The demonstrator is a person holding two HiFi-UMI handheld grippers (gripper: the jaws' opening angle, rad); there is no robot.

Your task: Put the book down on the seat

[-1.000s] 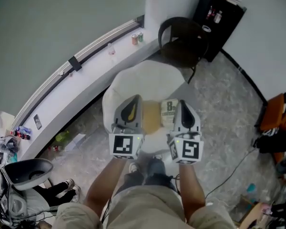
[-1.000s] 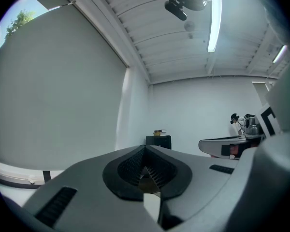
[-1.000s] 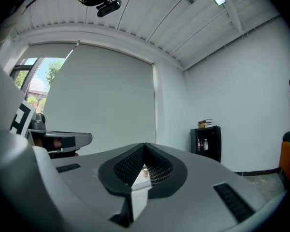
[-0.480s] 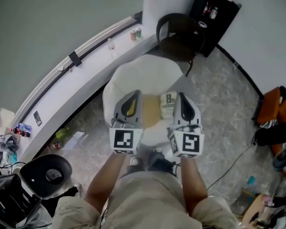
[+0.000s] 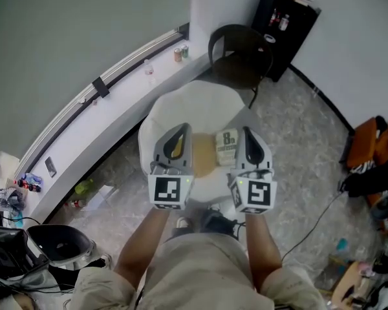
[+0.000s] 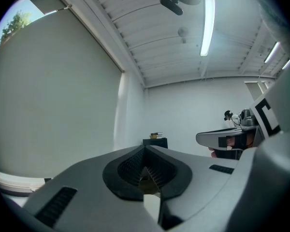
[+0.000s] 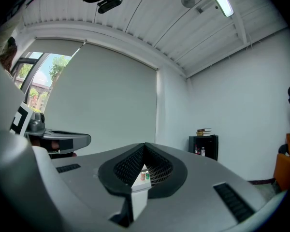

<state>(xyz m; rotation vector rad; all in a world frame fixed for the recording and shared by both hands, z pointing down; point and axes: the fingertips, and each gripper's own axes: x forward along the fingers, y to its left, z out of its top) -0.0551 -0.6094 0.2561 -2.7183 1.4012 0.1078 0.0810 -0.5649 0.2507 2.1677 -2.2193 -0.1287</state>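
Head view looks steeply down on a pale rounded seat [image 5: 181, 108] that stands on a speckled floor. Beyond the seat stands a black chair [image 5: 242, 53], and beyond that a black cabinet [image 5: 288, 24] against the wall. A long white ledge [image 5: 116, 102] curves past the seat's left side, with two cans [image 5: 181, 52] near its far end.

The book [image 5: 216, 150] lies flat on the seat's near half, a tan part to the left and a pale cover with a large "8" to the right. Neither tool grips it. The left tool [image 5: 180, 129] hovers over the seat just left of the book, and the right tool [image 5: 246, 132] just right of it.

In the left gripper view the jaws appear pressed together with nothing pinched, though the slit below the tips is dim. The right gripper view shows its jaws pressed together and empty.

Compared with a second ago, book and tools keep the same places over the seat. Only the framing has drifted slightly.
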